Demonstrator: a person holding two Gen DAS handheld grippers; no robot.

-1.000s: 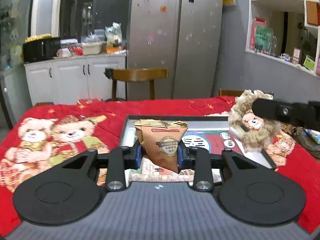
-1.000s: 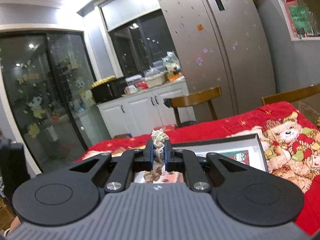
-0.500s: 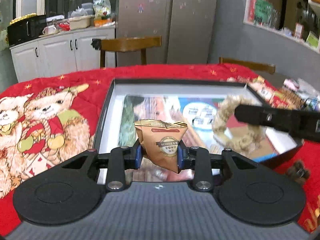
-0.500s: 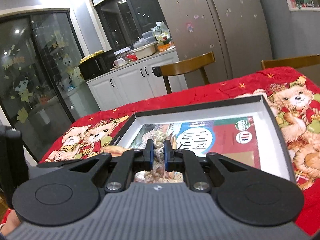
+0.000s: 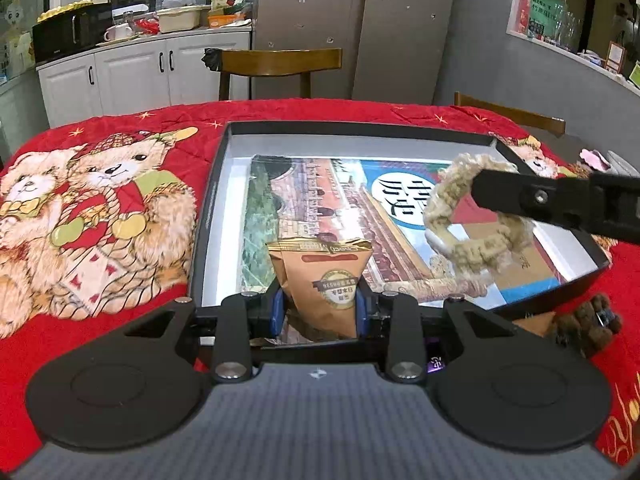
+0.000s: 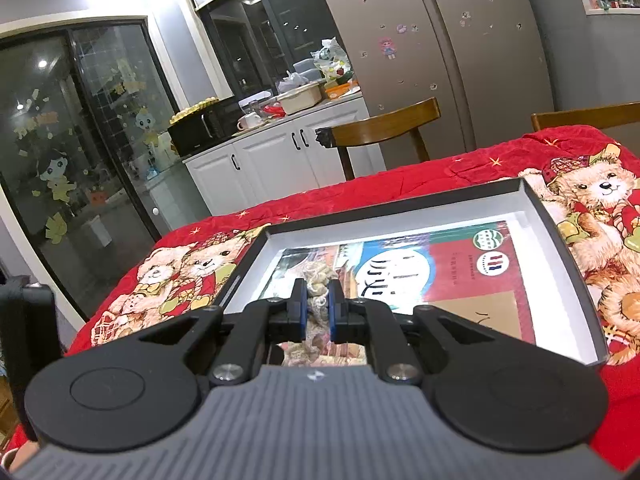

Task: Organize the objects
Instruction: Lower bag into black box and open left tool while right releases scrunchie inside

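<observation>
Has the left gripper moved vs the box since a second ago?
Yes. The left gripper, shut on the brown snack packet, has come down and forward over the black box, which fills far more of its view now.

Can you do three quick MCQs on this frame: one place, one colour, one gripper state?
1. The book lies:
A. in the box
B. on the chair
C. on the counter

2. The packet in the left gripper is:
A. blue
B. brown
C. white

3. The right gripper is:
A. open and empty
B. shut on the woolly ring
C. shut on the packet

Key:
1 A: the book lies flat inside the box.
2 B: the packet between the left gripper pads is brown.
3 B: the right gripper pinches the woolly ring.
</observation>
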